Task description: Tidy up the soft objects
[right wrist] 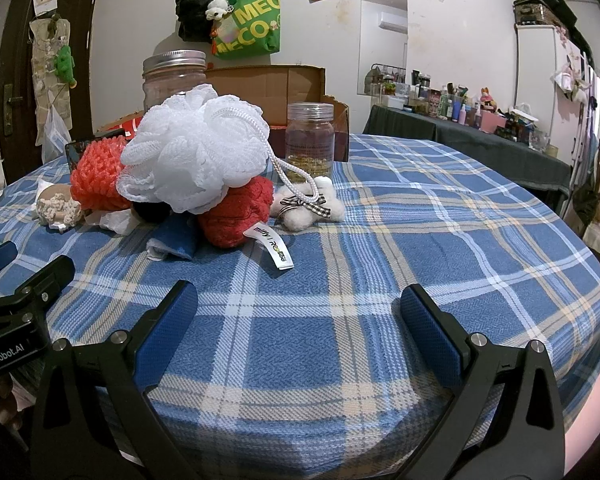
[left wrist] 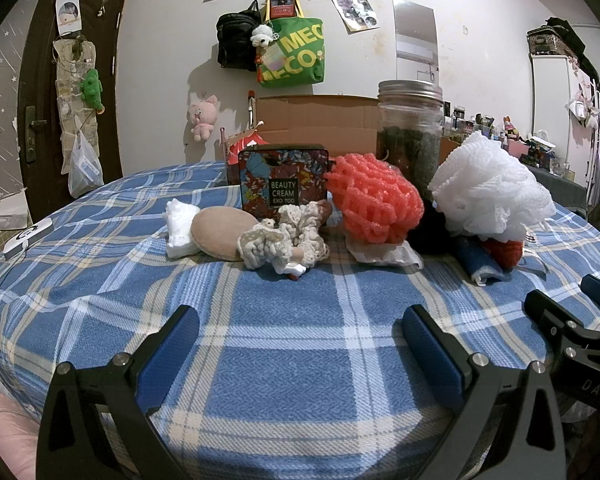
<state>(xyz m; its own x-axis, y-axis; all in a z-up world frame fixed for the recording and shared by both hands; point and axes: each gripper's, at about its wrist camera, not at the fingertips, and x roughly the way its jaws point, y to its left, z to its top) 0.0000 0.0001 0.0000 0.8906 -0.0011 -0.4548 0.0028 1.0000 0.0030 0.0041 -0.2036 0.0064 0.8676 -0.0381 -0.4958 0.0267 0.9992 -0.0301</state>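
Soft things lie in a heap on the blue plaid cloth (left wrist: 284, 320). A white mesh pouf (left wrist: 487, 188) (right wrist: 192, 148) tops it, resting on a red knitted piece (right wrist: 236, 212) with a white label (right wrist: 274, 250). A coral mesh pouf (left wrist: 373, 196) (right wrist: 96, 176) sits to its left. Further left are a cream crocheted piece (left wrist: 288, 236), a tan round pad (left wrist: 220, 232) and a white sponge (left wrist: 180, 228). A small white plush with a checked bow (right wrist: 307, 206) lies right of the heap. My left gripper (left wrist: 300, 336) and my right gripper (right wrist: 300, 316) both hover open over bare cloth, short of the heap.
A floral "Beauty Cream" tin (left wrist: 284, 180), a big metal-lidded jar (left wrist: 409, 132), a small jar (right wrist: 309, 140) and an open cardboard box (right wrist: 276, 84) stand behind the heap. A folded blue cloth (right wrist: 176, 240) lies under it. A white device (left wrist: 28, 238) lies far left.
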